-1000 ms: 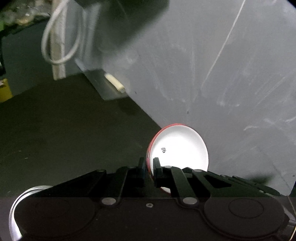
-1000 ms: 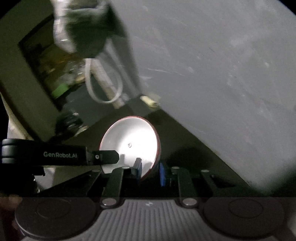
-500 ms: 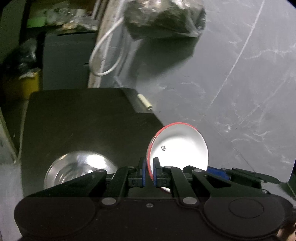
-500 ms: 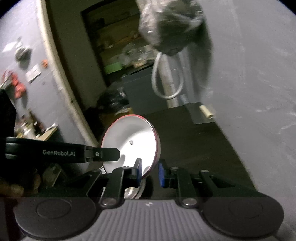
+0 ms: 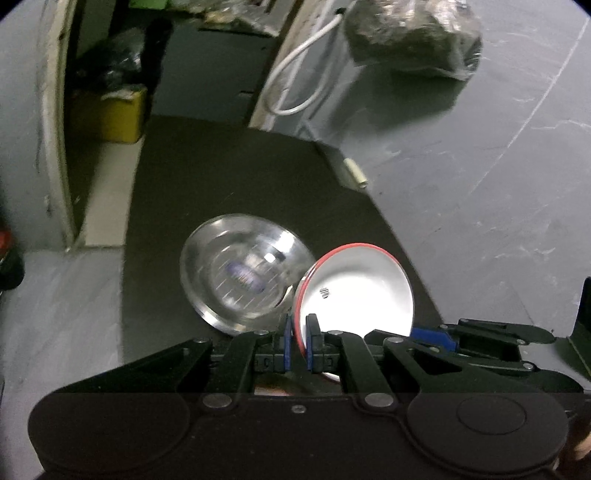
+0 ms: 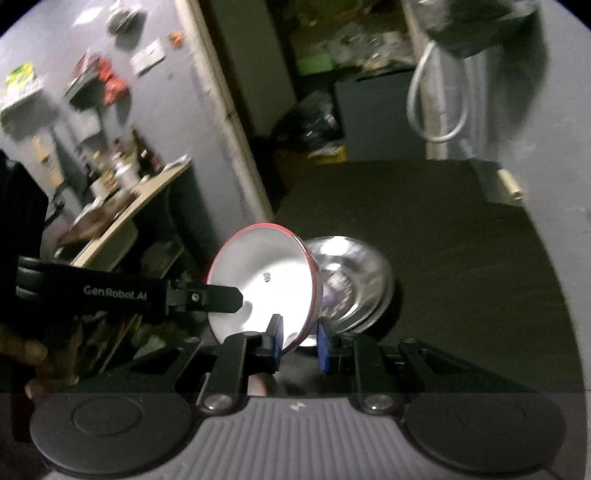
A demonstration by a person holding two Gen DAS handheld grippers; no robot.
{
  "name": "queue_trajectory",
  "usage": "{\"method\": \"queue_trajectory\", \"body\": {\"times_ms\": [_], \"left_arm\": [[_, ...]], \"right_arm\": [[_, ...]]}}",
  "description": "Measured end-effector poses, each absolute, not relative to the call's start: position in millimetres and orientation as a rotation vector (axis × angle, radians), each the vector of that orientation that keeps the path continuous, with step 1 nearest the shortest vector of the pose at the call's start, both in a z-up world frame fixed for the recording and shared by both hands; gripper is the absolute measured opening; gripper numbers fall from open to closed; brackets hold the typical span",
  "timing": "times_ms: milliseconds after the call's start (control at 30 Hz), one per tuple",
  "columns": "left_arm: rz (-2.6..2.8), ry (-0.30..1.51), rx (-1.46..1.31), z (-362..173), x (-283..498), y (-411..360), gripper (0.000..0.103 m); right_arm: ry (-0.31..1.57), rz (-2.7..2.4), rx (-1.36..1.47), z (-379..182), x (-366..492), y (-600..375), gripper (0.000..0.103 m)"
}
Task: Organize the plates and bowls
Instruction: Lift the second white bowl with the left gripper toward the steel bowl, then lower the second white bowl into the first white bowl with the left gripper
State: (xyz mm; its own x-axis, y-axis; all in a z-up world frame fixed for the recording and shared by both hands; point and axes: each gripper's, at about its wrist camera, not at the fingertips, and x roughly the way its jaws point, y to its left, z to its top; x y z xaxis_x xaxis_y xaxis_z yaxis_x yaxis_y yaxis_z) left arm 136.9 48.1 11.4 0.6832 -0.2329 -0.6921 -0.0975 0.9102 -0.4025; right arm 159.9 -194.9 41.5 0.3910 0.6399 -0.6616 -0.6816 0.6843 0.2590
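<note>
Bowl, red-rimmed: we see a white-inside bowl with a red rim, held on edge above the dark table, its open side facing each camera in turn.
Left gripper: its blue-padded fingers are clamped on the near rim of the red-rimmed bowl, one pad each side of the wall.
Right gripper: the bowl's lower edge sits between its two fingers; the left pad looks to be at the rim, the right pad shows a small gap, so we cannot tell whether it grips or only brackets the bowl.
Steel bowl: shiny, blurred, resting on the dark table just behind the red-rimmed bowl; whether the two touch we cannot tell.
Left view only: white cable loop on the wall, a dark bagged bundle hanging above, a yellow box beyond the table's far corner, and the right gripper's blue tip poking in at the right.
Right view only: the left gripper's arm marked "GenRobot.AI" crossing in from the left, a cluttered side shelf, and a doorway behind.
</note>
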Motion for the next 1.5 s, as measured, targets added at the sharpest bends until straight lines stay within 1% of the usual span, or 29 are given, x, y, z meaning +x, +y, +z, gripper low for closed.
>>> {"method": "queue_trajectory", "body": {"times_ms": [200, 433, 1167, 1500], "left_arm": [[-0.029, 0.886, -0.455, -0.6, 111.6, 57.3, 0.007], [-0.019, 0.931, -0.467, -10.5, 102.9, 55.1, 0.008], [-0.04, 1.022, -0.468, -24.6, 99.8, 51.1, 0.013], [-0.034, 1.076, -0.469, -29.2, 100.0, 49.9, 0.014]], "right_arm": [[0.878, 0.915, -0.14, 37.9, 144.9, -176.8, 0.022], [0.936, 0.94, -0.2, 29.3, 140.0, -172.4, 0.022], [0.993, 0.958, -0.278, 21.7, 139.1, -163.5, 0.022], [1.01, 0.984, -0.299, 18.2, 139.9, -160.6, 0.022]]}}
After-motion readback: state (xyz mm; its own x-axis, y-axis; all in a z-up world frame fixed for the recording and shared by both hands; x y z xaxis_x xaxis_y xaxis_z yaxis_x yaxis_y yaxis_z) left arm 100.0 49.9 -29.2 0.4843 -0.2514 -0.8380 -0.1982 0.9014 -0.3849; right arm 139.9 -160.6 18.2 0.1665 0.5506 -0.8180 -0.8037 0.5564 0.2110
